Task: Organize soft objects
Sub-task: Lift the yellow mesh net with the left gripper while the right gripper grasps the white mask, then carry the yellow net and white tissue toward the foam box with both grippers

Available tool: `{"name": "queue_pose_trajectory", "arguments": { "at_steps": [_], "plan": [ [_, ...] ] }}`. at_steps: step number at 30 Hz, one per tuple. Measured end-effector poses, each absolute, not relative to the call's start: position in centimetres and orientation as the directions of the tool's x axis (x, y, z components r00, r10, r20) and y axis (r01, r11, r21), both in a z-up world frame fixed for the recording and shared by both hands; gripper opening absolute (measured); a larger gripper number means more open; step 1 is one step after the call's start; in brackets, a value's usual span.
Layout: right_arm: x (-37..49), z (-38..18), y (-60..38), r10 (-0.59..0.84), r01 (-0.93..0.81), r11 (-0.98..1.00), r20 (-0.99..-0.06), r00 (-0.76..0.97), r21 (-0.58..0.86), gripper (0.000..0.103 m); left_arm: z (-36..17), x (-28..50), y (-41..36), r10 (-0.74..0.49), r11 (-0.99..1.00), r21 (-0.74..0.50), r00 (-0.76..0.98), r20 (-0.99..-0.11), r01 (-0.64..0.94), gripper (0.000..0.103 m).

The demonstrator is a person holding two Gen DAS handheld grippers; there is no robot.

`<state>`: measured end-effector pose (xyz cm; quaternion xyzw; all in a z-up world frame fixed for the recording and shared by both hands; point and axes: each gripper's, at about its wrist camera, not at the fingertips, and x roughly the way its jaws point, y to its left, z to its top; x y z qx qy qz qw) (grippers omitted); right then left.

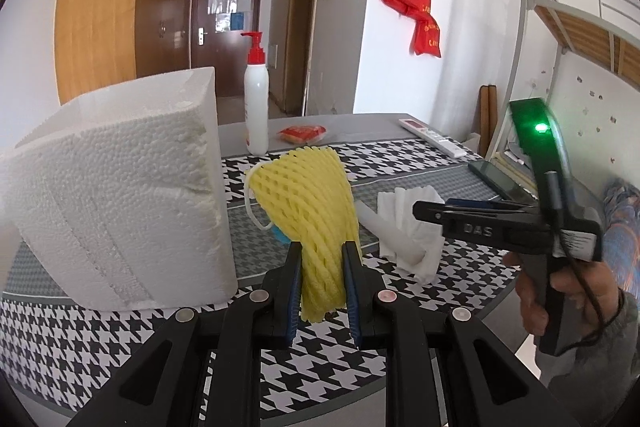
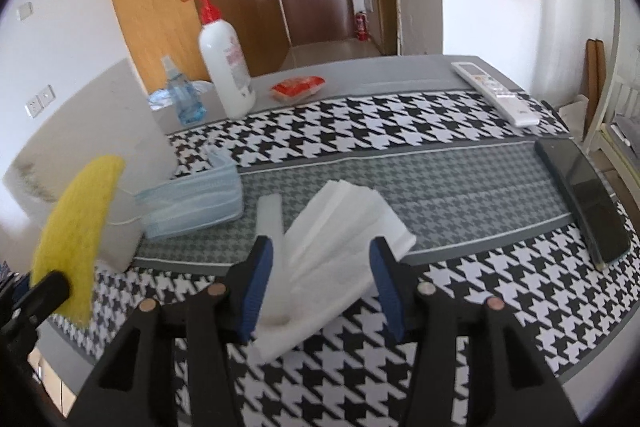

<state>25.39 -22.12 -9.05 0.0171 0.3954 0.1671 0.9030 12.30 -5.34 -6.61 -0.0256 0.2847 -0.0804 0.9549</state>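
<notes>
My left gripper (image 1: 322,251) is shut on a yellow foam fruit net (image 1: 310,195) and holds it upright above the table; the net also shows at the left of the right wrist view (image 2: 78,223). A white styrofoam box (image 1: 116,195) stands just left of it. My right gripper (image 2: 320,251) is open, its jaws on either side of a stack of white tissues (image 2: 332,239); it also shows in the left wrist view (image 1: 424,209). A white foam strip (image 2: 269,215) lies beside the tissues. A blue face mask (image 2: 192,201) lies left of them.
On the houndstooth cloth (image 2: 460,299) are a black phone (image 2: 584,195), a white remote (image 2: 494,91), a red snack packet (image 2: 298,87), a white pump bottle (image 2: 226,67) and a blue spray bottle (image 2: 182,95). A bunk bed frame (image 1: 560,27) stands to the right.
</notes>
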Motion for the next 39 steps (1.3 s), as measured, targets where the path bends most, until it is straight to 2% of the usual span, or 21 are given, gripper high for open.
{"name": "queue_pose_trajectory", "arguments": {
  "at_steps": [14,16,18,22,27,39],
  "plan": [
    [28.1,-11.7,-20.0,0.208,-0.266,0.962,-0.796,0.569,0.061,0.054,-7.2,12.4,-4.2,-0.17,0.985,-0.108,0.819,-0.548,0.133,0.02],
    [28.2,-11.7,-19.9,0.199,-0.264,0.963,-0.797,0.57,0.052,0.038,-7.2,12.3,-4.0,-0.173,0.985,-0.112,0.819,-0.547,0.133,0.02],
    [28.5,-11.7,-20.0,0.19,-0.242,0.969,-0.799,0.57,0.058,0.025,-7.2,12.2,-3.9,-0.175,0.984,-0.114,0.819,-0.546,0.135,0.02],
    [28.4,-11.8,-19.5,0.187,-0.267,0.963,-0.796,0.576,0.033,0.007,-7.1,11.8,-3.5,-0.177,0.984,-0.114,0.821,-0.543,0.137,0.02],
    [27.9,-11.7,-19.1,0.228,-0.294,0.954,-0.781,0.581,0.06,0.006,-6.6,11.4,-3.4,-0.174,0.985,-0.106,0.83,-0.53,0.138,0.02],
    [24.2,-6.2,-20.7,0.286,-0.315,0.946,-0.66,0.694,0.078,0.006,-4.5,10.0,-3.2,-0.16,0.987,-0.073,0.865,-0.475,0.142,0.02]
  ]
}}
